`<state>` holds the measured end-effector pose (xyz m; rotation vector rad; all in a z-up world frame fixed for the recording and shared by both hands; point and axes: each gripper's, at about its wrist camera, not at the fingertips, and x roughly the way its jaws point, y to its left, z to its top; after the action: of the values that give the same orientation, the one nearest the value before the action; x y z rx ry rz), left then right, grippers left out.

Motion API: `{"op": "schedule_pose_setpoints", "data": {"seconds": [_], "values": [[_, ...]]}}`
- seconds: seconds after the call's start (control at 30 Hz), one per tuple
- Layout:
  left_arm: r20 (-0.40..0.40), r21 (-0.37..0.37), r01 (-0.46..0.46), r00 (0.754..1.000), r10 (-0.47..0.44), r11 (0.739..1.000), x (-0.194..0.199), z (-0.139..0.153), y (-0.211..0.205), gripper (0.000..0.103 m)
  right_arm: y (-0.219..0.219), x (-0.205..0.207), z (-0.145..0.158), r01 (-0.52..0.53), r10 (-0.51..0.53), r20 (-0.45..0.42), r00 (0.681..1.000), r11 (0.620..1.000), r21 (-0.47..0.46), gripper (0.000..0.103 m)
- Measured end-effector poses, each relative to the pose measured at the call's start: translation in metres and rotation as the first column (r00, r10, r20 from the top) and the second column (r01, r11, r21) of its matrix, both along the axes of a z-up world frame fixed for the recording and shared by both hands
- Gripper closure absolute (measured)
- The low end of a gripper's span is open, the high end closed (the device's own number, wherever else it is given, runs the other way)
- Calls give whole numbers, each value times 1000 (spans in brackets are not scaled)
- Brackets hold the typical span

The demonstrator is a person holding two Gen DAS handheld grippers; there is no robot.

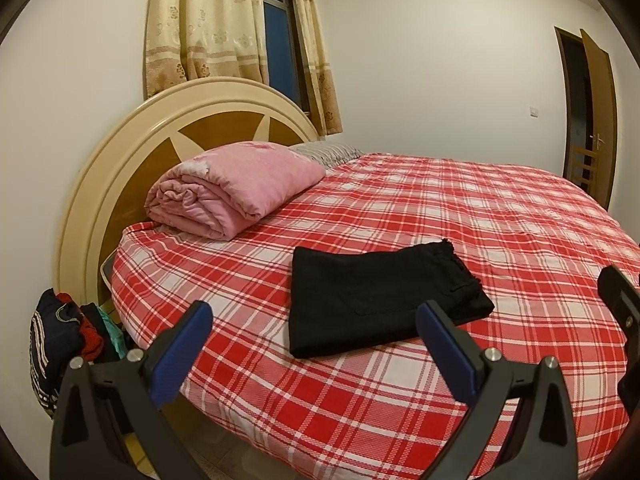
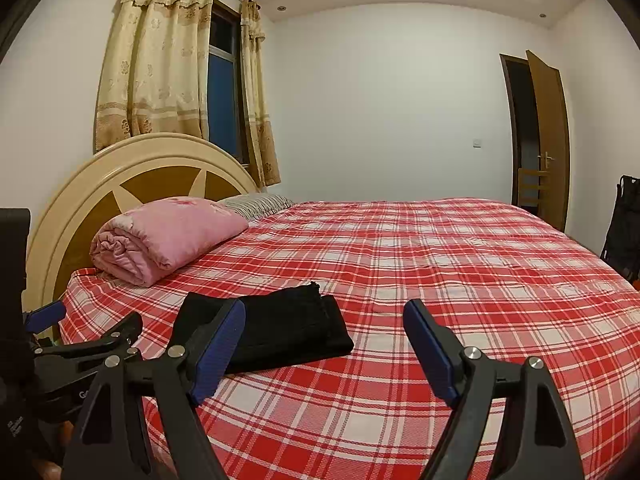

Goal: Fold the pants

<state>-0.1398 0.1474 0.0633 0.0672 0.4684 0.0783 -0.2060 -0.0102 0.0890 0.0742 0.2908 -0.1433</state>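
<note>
The left gripper [image 1: 314,332] has its two blue-padded fingers [image 1: 448,356] spread wide, holding nothing, raised above the near edge of the bed. Between the fingers, toward 12 o'clock, lie the pants [image 1: 380,296]: black, folded into a flat, compact rectangle on the red and white checked sheet [image 1: 480,208], touched by neither gripper.

The right gripper [image 2: 324,344] is likewise spread wide and empty. Its left finger [image 2: 218,350] overlaps the pants [image 2: 288,332] in the picture, but whether it is touching them cannot be told. In this view the pants sit at about 11 o'clock from the gap between the fingers, and part of the left gripper shows at 9 o'clock, near the frame's edge.

Beyond the pants, at about 10 o'clock in the left view, a rolled pink blanket [image 1: 232,188] rests against the round headboard [image 1: 132,148], with a striped pillow [image 1: 332,152] just behind it. Curtains [image 1: 200,28] hang at 12 o'clock around a dark window. A brown door [image 1: 596,116] stands open at 2 o'clock. At 8 o'clock, beside the bed, clothes are heaped in a pile [image 1: 68,328].
</note>
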Motion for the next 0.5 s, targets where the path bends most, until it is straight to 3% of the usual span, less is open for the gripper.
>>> {"op": "schedule_pose_setpoints", "data": {"seconds": [0.5], "values": [[-18, 5, 27, 999, -27, 1000, 4, 0, -9, 0, 0, -3, 1, 20, -20, 16, 1000, 1000, -1, 21]]}}
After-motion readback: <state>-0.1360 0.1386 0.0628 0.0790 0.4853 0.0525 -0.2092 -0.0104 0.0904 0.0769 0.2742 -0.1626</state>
